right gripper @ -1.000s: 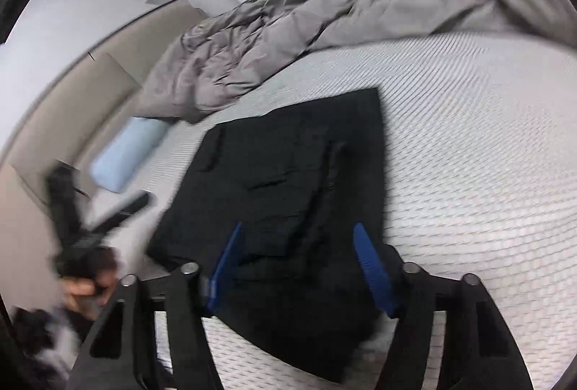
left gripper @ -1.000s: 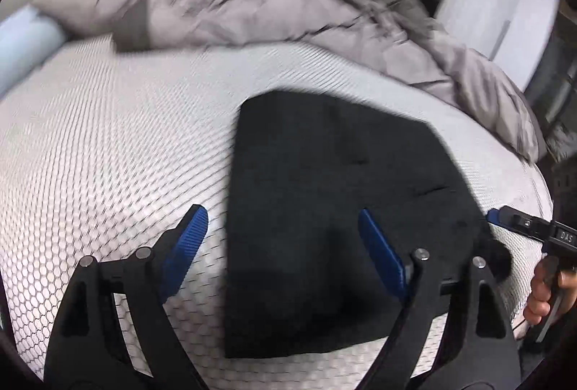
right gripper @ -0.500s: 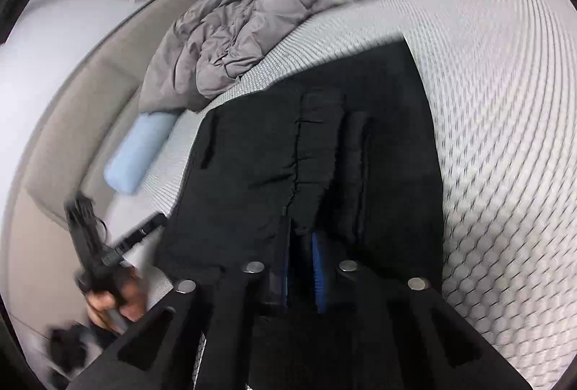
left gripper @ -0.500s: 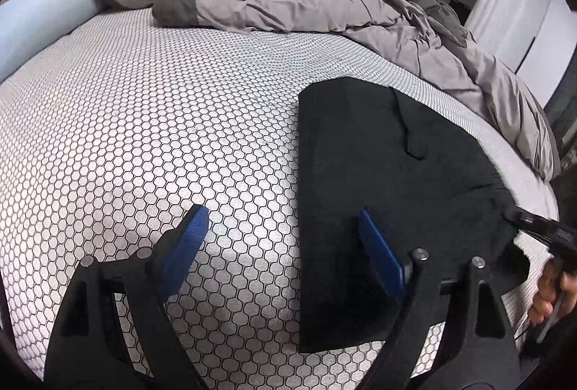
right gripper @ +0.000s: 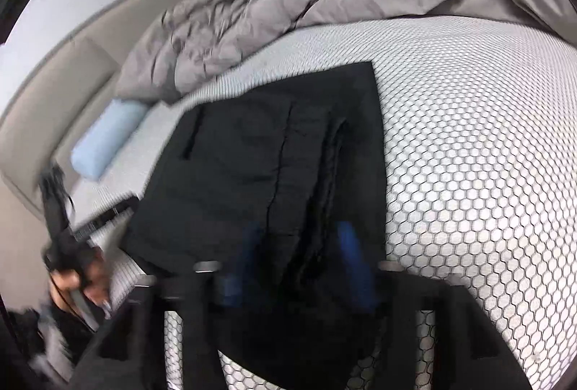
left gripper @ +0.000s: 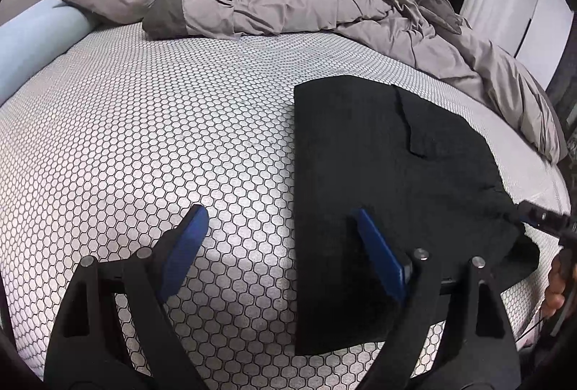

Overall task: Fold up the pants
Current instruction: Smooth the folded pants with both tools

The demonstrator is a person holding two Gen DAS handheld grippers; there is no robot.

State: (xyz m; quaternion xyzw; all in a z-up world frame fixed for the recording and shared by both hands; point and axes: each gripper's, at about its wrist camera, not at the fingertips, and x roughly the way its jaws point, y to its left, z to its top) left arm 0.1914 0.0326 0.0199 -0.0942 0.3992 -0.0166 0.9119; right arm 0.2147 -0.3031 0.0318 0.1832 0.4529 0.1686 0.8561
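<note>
Right: pants (left gripper: 389, 180) lie folded, right of centre on the bed (left gripper: 144, 144); right tool (right gripper: 299, 253) is opening over their near edge, gripping nothing; left tool (left gripper: 277, 238) apart, empty; regrip square, don't bunch the fold.

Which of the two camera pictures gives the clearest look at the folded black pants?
The left wrist view: the black pants are sharp there, outline and fold edges clear on the honeycomb bedcover. The right wrist view is motion-blurred; it shows the pants closer, with their seams, but smeared.
</note>
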